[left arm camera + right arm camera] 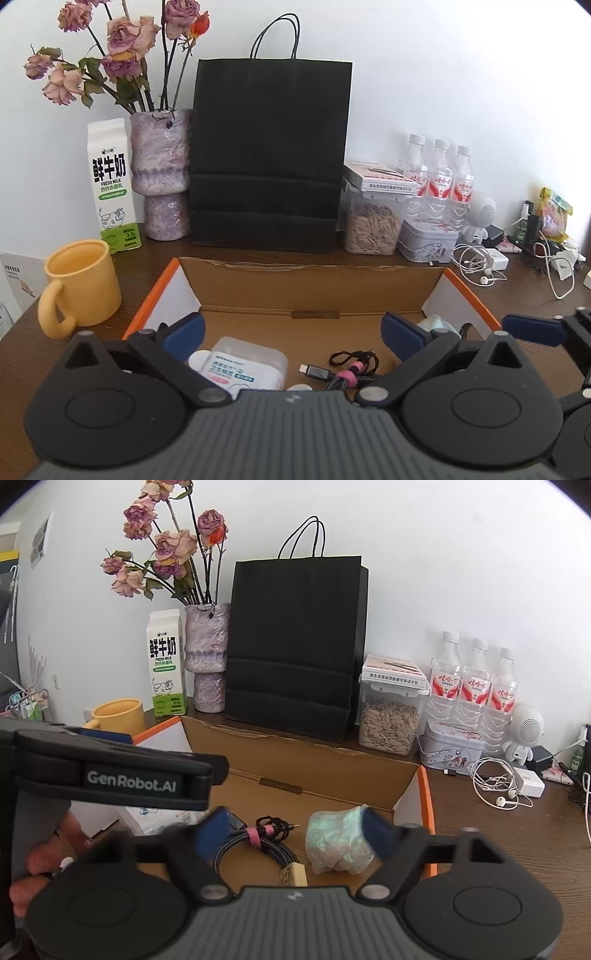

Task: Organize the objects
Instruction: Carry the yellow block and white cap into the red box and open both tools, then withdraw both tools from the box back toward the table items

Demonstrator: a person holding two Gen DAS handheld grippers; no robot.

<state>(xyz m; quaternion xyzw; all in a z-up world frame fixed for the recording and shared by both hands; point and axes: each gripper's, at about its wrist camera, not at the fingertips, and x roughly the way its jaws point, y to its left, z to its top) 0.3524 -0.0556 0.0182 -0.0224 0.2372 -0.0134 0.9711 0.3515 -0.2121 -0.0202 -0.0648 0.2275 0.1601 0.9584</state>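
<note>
An open cardboard box [314, 280] with orange edges sits on the brown desk. Inside lie a clear cotton-swab case [247, 363], a coiled braided cable with a pink tie [347, 373] and a crumpled translucent plastic bag [338, 840]. My left gripper [293, 334] is open and empty, held over the box's near side. My right gripper [295, 830] is open and empty above the cable [258, 840], its right finger beside the bag. The left gripper's body [110, 771] shows at the left of the right wrist view.
Behind the box stand a black paper bag [269, 155], a vase of dried roses [160, 173], a milk carton [112, 184], a yellow mug [79, 282], a jar of seeds [373, 221], a tin [428, 240] and three water bottles [439, 177]. White earphones [476, 267] lie to the right.
</note>
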